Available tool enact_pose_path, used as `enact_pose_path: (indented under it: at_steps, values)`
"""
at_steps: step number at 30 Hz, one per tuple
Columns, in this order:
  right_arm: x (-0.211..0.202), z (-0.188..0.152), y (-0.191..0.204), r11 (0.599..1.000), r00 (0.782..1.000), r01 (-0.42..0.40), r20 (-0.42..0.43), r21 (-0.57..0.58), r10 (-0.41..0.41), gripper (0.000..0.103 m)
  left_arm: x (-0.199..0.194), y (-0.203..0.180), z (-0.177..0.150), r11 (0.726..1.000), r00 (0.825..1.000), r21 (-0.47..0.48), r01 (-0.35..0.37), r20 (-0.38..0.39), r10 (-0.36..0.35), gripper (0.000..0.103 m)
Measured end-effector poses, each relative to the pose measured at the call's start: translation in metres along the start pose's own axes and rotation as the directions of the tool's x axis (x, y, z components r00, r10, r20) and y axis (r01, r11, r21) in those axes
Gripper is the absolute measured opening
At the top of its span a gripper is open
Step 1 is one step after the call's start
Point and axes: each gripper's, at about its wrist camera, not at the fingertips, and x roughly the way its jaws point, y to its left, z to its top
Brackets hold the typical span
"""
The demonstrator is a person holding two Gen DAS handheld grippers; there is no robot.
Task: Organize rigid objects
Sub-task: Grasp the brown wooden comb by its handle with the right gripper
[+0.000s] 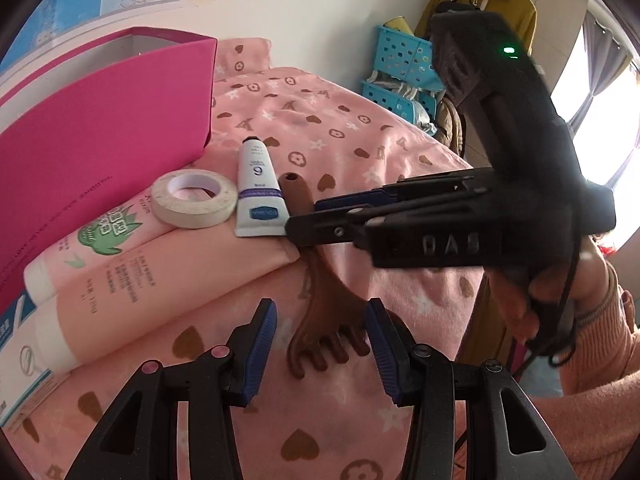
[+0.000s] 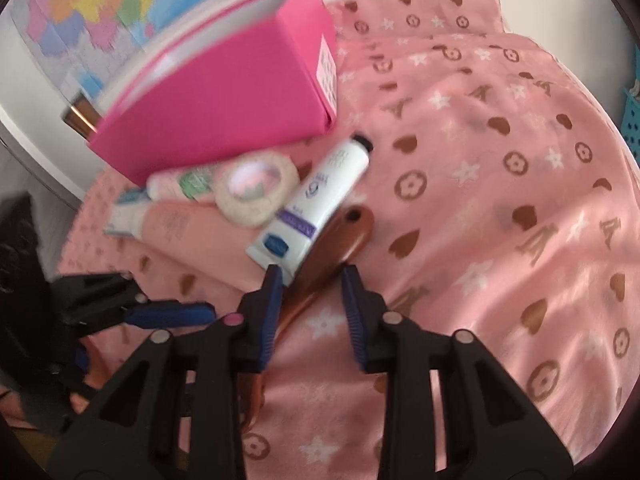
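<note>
Left wrist view shows the left gripper [image 1: 322, 340] spread either side of the brown comb [image 1: 320, 312], pads not touching it, while the right gripper [image 2: 310, 300] straddles the comb's handle near the white tube [image 2: 320, 196], also not pinching. The comb lies on the pink blanket [image 1: 360, 140], below the pink box [image 1: 100, 140] and tape roll [image 1: 195, 198]. Both tools crowd one comb, so they could collide or nudge the tube.
</note>
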Motion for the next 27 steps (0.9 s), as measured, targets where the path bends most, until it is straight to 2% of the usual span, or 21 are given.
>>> enact_pose_path:
  at_steps: [7,13,17,21,23,25,27]
  values:
    - [0.003,-0.004,0.010,0.997,0.997,0.070,0.030,-0.044,-0.068,0.032,0.001,0.006,0.000,1.000,1.000,-0.023,0.008,-0.002,-0.008,0.047]
    - [-0.004,-0.008,-0.006,0.999,0.999,-0.014,0.043,0.036,0.012,0.016,0.005,0.003,0.006,0.999,0.999,-0.032,0.040,-0.001,-0.040,0.047]
    - [-0.012,-0.012,-0.011,0.994,0.995,-0.087,0.063,0.066,0.083,0.014,0.015,0.001,0.013,0.994,0.995,-0.045,0.097,-0.012,-0.098,0.047]
    - [-0.015,-0.013,-0.010,0.991,0.991,-0.120,0.065,0.063,0.115,0.010,0.025,0.006,0.020,0.982,0.986,-0.097,0.163,-0.015,-0.165,0.047]
    - [-0.013,-0.013,-0.009,0.991,0.992,-0.119,0.054,0.065,0.116,0.010,0.026,0.008,0.023,0.978,0.984,-0.114,0.176,-0.010,-0.179,0.047]
    - [-0.008,-0.011,-0.007,0.992,0.993,-0.113,0.025,0.052,0.112,0.017,0.026,0.010,0.022,0.974,0.982,-0.124,0.189,-0.008,-0.191,0.047]
    - [-0.004,-0.009,-0.003,0.997,0.997,-0.074,-0.005,0.027,0.074,0.024,0.025,0.011,0.020,0.973,0.981,-0.127,0.190,-0.007,-0.193,0.046]
